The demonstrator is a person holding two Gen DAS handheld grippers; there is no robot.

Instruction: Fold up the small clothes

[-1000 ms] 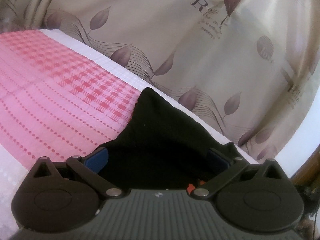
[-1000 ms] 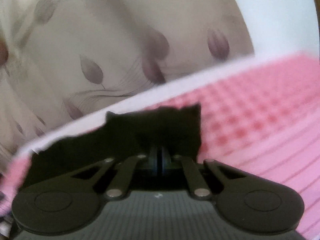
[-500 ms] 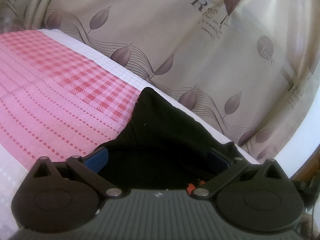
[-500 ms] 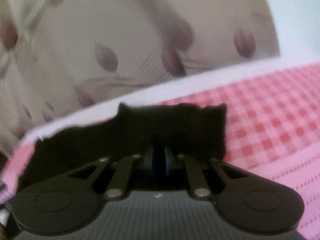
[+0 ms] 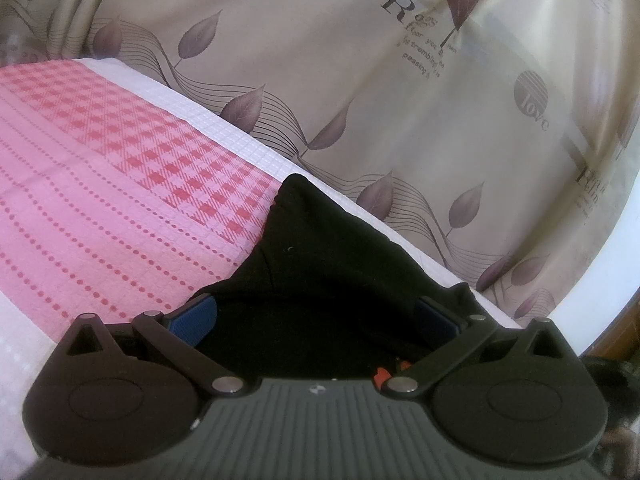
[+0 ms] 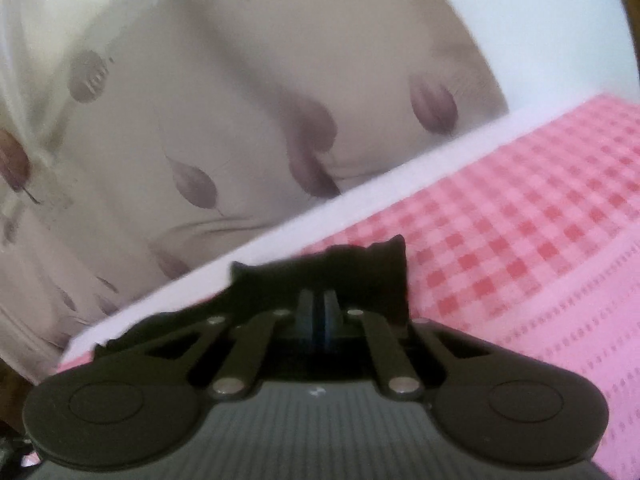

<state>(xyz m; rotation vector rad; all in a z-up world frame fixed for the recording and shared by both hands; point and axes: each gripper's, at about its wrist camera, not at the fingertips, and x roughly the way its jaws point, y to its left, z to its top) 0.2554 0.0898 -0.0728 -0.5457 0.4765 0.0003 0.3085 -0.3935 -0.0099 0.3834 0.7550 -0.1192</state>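
Observation:
A small black garment (image 5: 320, 272) lies near the far edge of the pink bed cover (image 5: 100, 200). My left gripper (image 5: 316, 316) is open, its blue pads (image 5: 196, 314) spread wide, with the black cloth lying between and over them. In the right wrist view the black garment (image 6: 360, 268) sits just ahead of my right gripper (image 6: 319, 312), whose jaws are pressed together on the cloth's edge. The pinch point itself is hidden by the fingers.
A beige curtain with purple leaves (image 5: 360, 80) hangs right behind the bed edge. A white border strip (image 5: 224, 128) runs along the cover's far side. The checked and dotted pink cover (image 6: 520, 260) stretches to the right of the garment.
The right gripper has swung and tilted, with the garment still in its jaws; the cloth now looks narrower ahead of it. The left gripper has hardly moved.

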